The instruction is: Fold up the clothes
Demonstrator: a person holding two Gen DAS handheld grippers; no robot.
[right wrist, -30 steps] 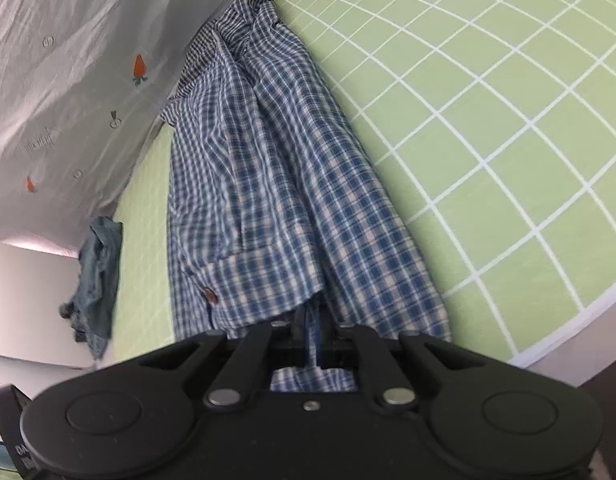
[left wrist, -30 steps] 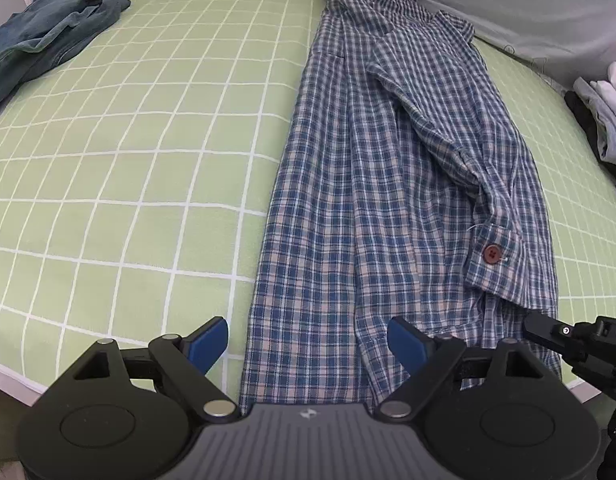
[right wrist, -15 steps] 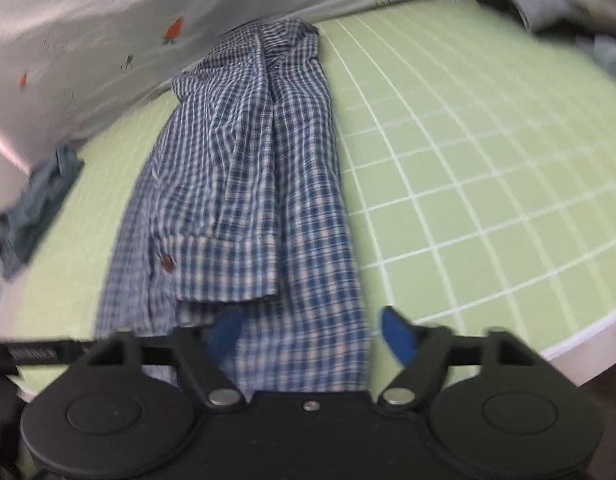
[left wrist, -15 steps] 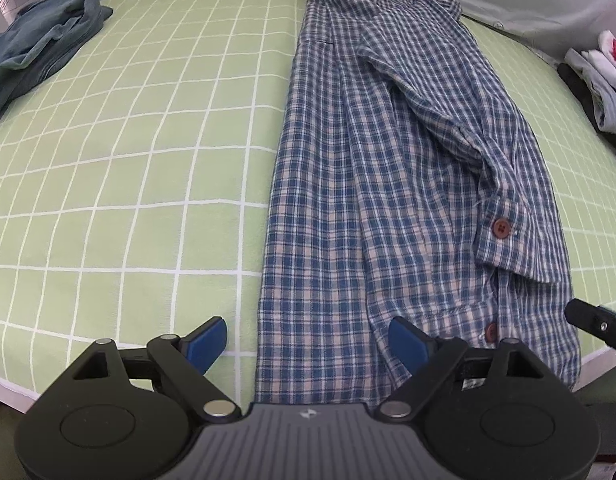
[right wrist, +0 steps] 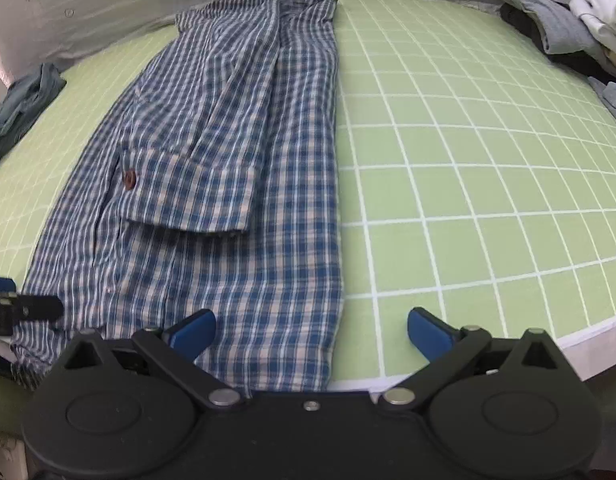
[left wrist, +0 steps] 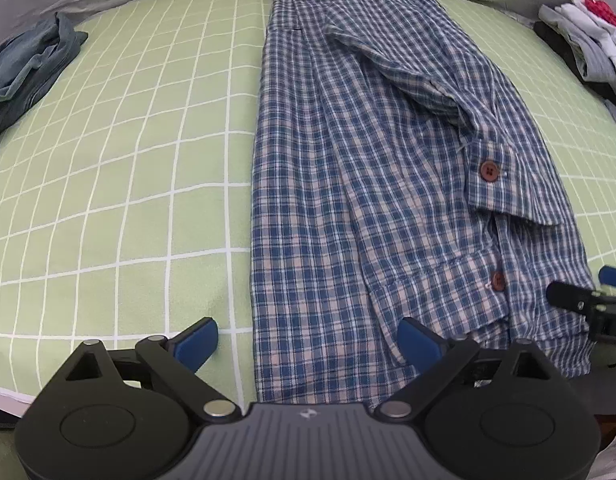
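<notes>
On the green checked bed sheet (left wrist: pixel 140 168) the plaid shirt (left wrist: pixel 347 184) lies lengthwise as a narrow strip, sleeve cuff (right wrist: pixel 196 196) folded on top — the side folds look done to me. My left claw (left wrist: pixel 309 340) and right claw (right wrist: pixel 311 334) have just been opening and now stand wide, holding nothing, over the near hem — next I'd pinch both hem corners and carry them toward the far collar.

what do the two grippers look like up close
Both are matte black plastic: two round housings, angular linkage arms with silver pivot pins, and blue pads on the fingertips. The left gripper has a grey ribbed centre plate bearing a small white logo. The right gripper has a plain black centre with one small screw.
</notes>
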